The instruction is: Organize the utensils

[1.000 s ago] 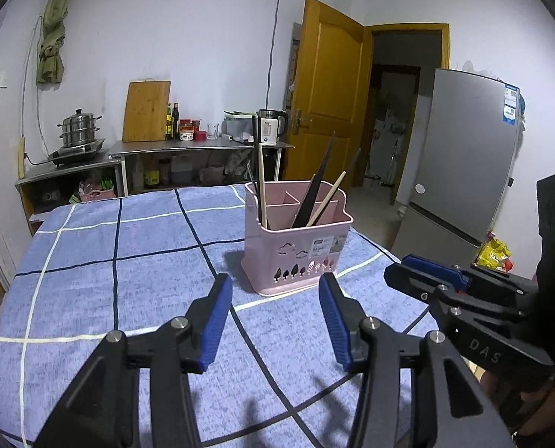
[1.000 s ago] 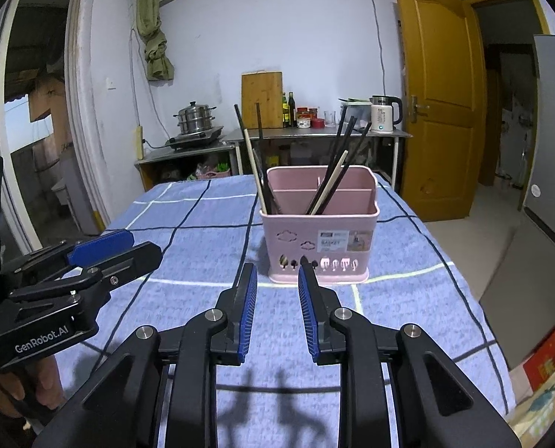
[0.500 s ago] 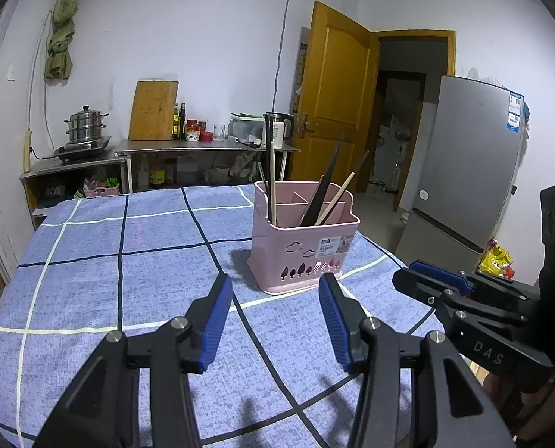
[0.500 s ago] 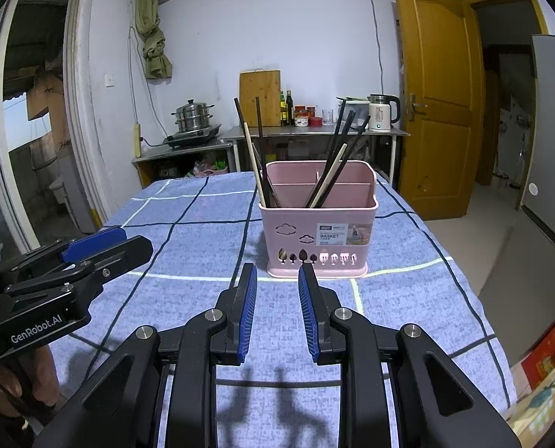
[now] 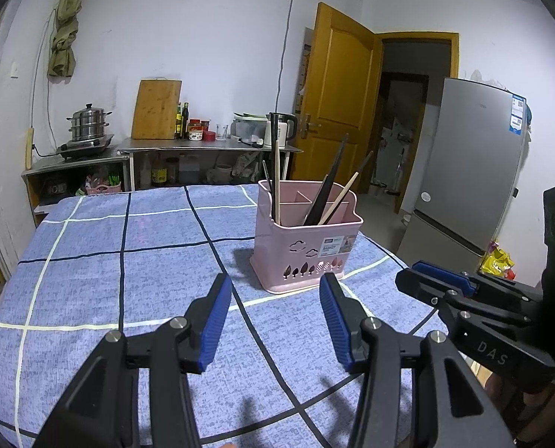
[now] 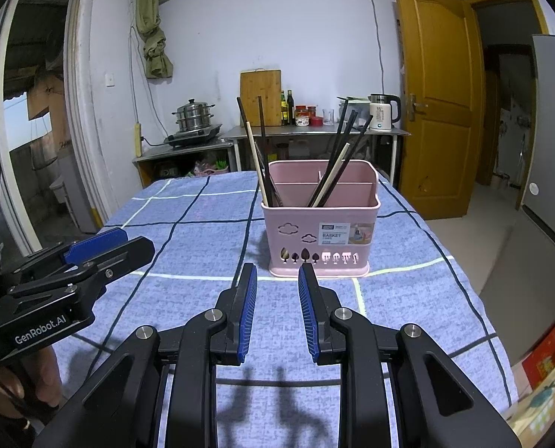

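A pink utensil basket (image 5: 307,239) (image 6: 320,235) stands on the blue checked tablecloth (image 5: 128,268). Black and pale wooden chopsticks (image 6: 337,160) lean in its right compartment, and a few more chopsticks (image 6: 260,156) stand at its left end. My left gripper (image 5: 274,280) (image 6: 135,242) hovers open over the cloth, short of the basket, with nothing between its blue pads. My right gripper (image 6: 278,272) (image 5: 415,280) is beside it on the right, in front of the basket. Its jaws stand a narrow gap apart and hold nothing.
A metal counter (image 5: 202,147) along the back wall carries a steamer pot (image 5: 89,123), a cutting board (image 5: 158,108), bottles and a kettle (image 6: 383,112). A grey fridge (image 5: 471,171) stands right of the table, by a wooden door (image 5: 337,100). A hand (image 6: 34,384) grips the left tool.
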A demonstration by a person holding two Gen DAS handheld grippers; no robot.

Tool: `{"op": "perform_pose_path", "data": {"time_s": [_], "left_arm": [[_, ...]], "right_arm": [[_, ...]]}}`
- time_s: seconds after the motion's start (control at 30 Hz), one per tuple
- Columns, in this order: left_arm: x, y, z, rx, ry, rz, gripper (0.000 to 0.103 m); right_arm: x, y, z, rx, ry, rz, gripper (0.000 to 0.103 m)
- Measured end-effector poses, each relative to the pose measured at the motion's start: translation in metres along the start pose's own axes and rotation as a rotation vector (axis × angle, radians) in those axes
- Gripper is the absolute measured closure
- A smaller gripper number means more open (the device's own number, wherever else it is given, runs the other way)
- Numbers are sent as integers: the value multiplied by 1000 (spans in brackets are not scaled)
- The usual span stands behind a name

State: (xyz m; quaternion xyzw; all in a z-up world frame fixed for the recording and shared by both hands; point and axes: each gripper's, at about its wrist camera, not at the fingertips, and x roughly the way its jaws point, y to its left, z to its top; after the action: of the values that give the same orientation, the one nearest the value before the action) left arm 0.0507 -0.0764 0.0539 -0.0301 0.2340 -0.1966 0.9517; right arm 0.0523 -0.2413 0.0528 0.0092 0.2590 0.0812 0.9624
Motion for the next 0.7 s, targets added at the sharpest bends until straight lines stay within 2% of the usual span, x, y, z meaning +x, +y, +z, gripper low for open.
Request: {"op": "perform_pose_path", "data": {"time_s": [0.7], "left_arm": [[-1,-4,-2,3,2,9,51]], "right_arm": [[0,4,0,-4,8,4,79]]}}
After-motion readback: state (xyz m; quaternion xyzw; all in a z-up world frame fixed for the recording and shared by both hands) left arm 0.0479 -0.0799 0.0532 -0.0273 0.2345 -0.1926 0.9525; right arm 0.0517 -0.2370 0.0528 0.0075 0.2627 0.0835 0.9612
